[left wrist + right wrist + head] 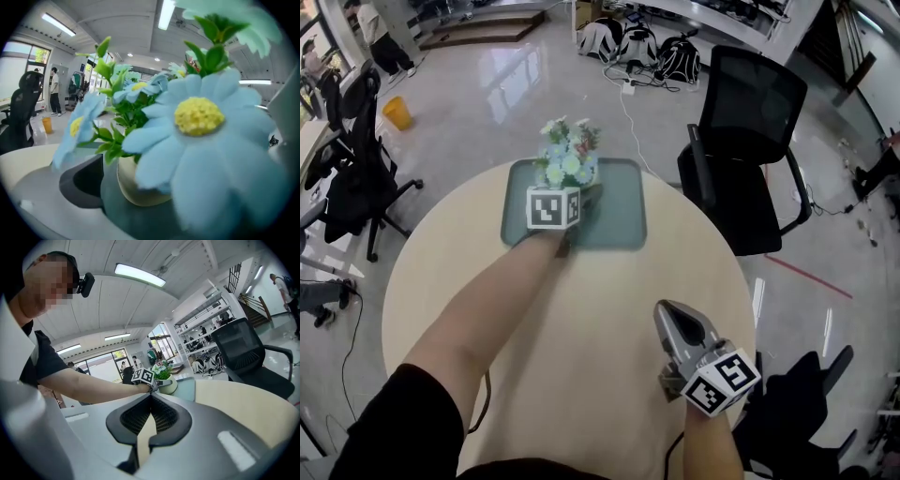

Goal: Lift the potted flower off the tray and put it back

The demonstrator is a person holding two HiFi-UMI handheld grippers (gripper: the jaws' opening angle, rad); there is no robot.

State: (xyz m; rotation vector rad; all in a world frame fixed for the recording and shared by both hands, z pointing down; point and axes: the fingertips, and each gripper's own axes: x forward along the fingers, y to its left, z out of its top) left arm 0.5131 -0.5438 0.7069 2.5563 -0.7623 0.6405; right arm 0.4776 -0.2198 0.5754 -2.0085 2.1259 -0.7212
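Observation:
The potted flower [567, 159], pale blue blooms in a cream pot [140, 190], stands on the teal tray [619, 211] at the far side of the round table [581, 319]. My left gripper [574, 192] reaches onto the tray with its jaws wide open on either side of the pot. Its dark left pad [84, 180] stands a little apart from the pot wall, and a big blossom [201, 115] hides the right side. My right gripper [675, 323] rests low near the table's front right, shut, with nothing in it. In the right gripper view the pot [168, 385] shows far off.
A black office chair [750, 141] stands just beyond the table's right side, and another [356, 159] is at the left. A yellow bin [397, 112] and bags [642, 47] lie on the floor beyond. People stand in the background.

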